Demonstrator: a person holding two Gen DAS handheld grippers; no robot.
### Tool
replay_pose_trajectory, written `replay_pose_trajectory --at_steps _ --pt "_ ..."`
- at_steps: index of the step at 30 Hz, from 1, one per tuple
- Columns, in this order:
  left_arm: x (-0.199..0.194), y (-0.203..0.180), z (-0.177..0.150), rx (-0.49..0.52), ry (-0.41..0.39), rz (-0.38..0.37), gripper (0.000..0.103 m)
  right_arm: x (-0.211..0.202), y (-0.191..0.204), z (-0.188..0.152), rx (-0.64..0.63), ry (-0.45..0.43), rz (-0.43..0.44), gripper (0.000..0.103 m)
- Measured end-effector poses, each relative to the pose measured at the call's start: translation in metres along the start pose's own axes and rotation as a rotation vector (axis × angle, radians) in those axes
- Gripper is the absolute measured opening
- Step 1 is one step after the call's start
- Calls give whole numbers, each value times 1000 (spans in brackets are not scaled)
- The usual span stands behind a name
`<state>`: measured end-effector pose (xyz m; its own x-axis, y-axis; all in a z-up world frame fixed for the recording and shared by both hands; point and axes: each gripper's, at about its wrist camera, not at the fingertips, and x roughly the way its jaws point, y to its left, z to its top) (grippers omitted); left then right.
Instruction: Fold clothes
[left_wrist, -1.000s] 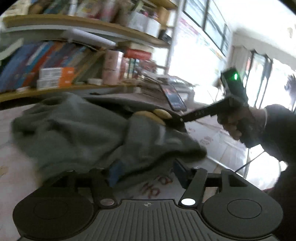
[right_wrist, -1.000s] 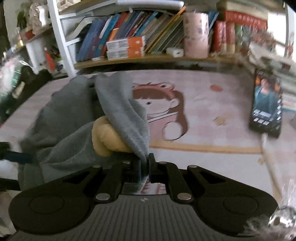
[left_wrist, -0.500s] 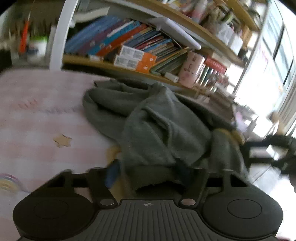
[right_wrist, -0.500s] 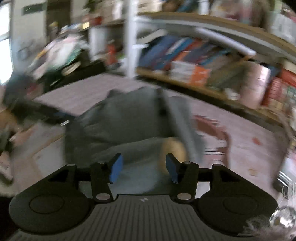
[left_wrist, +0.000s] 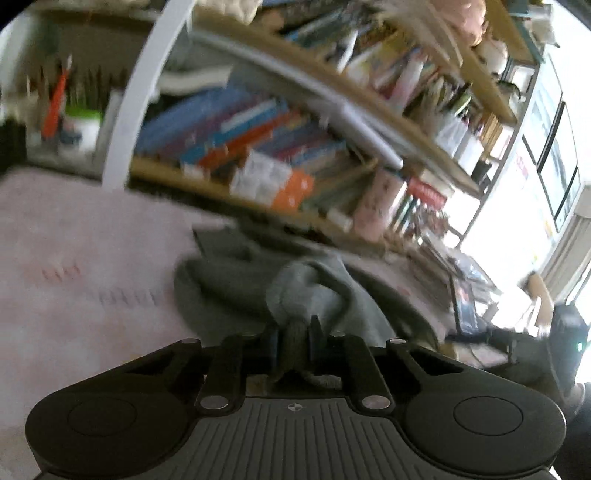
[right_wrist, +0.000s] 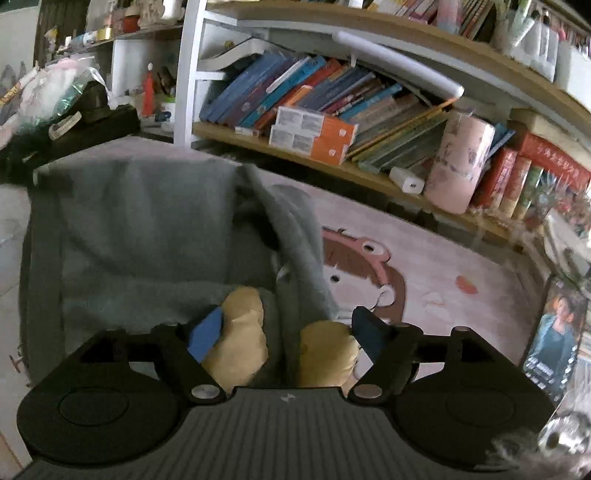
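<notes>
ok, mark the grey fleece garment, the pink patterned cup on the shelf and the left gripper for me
grey fleece garment (right_wrist: 147, 240): right wrist view, flat upper panel.
pink patterned cup (right_wrist: 458, 166): right wrist view, middle of its side.
left gripper (left_wrist: 293, 332): left wrist view, between fingertips, shut on a bunch of the garment.

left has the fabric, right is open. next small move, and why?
Probably close the right gripper on the grey garment edge between its fingers. The left gripper is already shut on a bunched fold, and the garment lies rumpled on the pink mat, so both ends need holding to pull it flat.
</notes>
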<state>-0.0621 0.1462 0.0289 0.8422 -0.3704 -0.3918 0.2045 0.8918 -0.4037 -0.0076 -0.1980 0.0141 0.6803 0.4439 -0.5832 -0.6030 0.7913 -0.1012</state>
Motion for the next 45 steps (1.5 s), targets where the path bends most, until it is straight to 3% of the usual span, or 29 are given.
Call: replay_pose_trajectory --at_steps 1,4,8,11,13,15,17,21,27,30,36,41,45 --pt "-2 1 6 14 -12 23 13 -1 0 -4 19 9 34 44" --pt "-8 7 26 46 -56 96 12 -10 10 -10 78 38 145 21" --pt "-14 15 44 83 -143 254 12 -20 41 -18 179 89 463 20" --pt "-12 24 48 98 -153 369 13 -13 69 -22 204 154 659 22" --pt "-11 32 46 91 -123 436 20 -10 77 -19 193 162 700 32" --pt "-17 37 41 93 -105 475 38 -13 70 -10 181 128 653 40" --pt "-26 39 32 88 -94 478 54 -15 54 2 193 85 586 41" --pt "-41 40 10 51 -45 452 57 -14 36 35 150 -27 372 56" --pt "-42 33 -22 0 44 410 65 31 50 81 112 -113 237 61" --pt "-38 20 -33 25 64 412 71 59 65 95 53 -110 146 72" --pt "-19 13 -44 101 122 461 77 93 71 73 -160 18 -9 69" --pt "-13 28 -36 93 109 511 77 49 26 32 -115 46 -108 64" --pt "-10 33 -33 101 118 505 77 7 -1 -10 -8 140 -95 64"
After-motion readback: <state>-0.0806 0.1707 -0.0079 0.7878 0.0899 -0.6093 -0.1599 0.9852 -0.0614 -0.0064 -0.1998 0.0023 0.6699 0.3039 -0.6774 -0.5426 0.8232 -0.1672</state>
